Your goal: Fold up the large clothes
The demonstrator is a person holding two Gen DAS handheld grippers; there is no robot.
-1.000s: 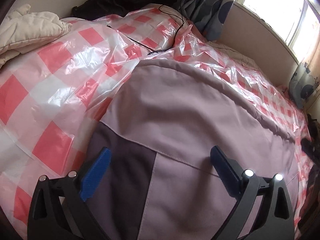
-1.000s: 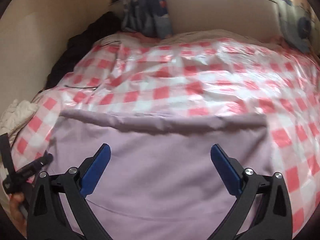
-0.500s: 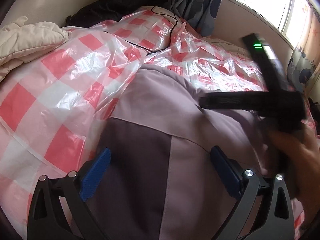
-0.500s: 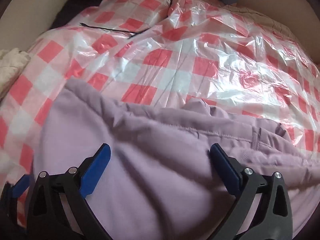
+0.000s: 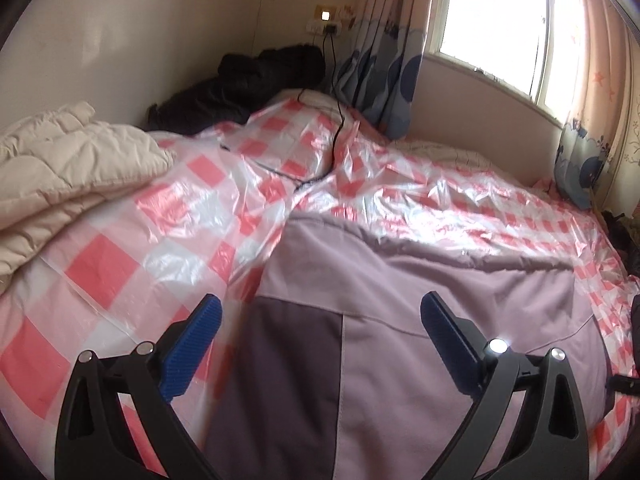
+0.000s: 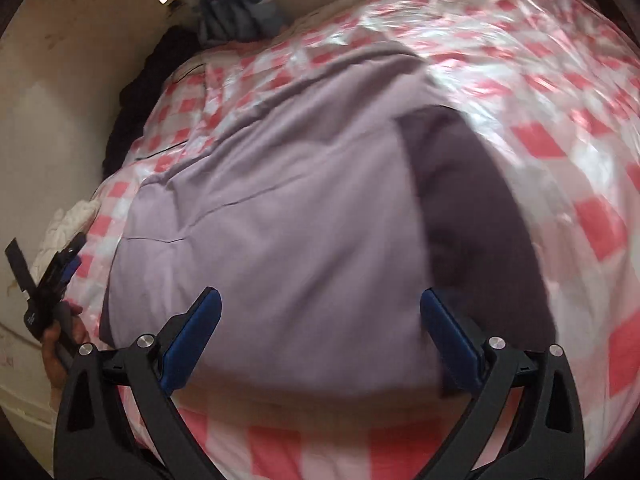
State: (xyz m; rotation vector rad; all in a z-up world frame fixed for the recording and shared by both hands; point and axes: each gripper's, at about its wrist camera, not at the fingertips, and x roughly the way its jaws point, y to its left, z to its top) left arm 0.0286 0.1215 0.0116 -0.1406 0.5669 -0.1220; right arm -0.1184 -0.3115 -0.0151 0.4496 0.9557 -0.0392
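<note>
Lavender garment (image 5: 420, 320), a large piece with one darker plum panel (image 5: 292, 360), lies spread on a bed under a red-and-white checked plastic sheet (image 5: 132, 264), toward the bed's near edge. Its far border shows a doubled-over band of cloth, which suggests at least one fold is already in; the shape is still broad and loosely rectangular, so further folds appear to remain (how many layers lie beneath cannot be told from these views). The left hand-held gripper (image 5: 318, 344) hangs above the plum panel with its jaws spread wide and nothing between them. The right hand-held gripper (image 6: 320, 340), equally wide apart and empty, hovers over the garment's near border; that view is blurred. At the right view's left edge a hand (image 6: 60, 344) holds the other tool beside the bed. Bare checked sheet lies open beyond the garment's far border and to its sides. A cream quilt (image 5: 64, 168) crowds the bed's left edge, a black cable (image 5: 332, 148) trails across the far end, and dark clothing (image 5: 240, 88) is heaped in the far corner by the wall.
</note>
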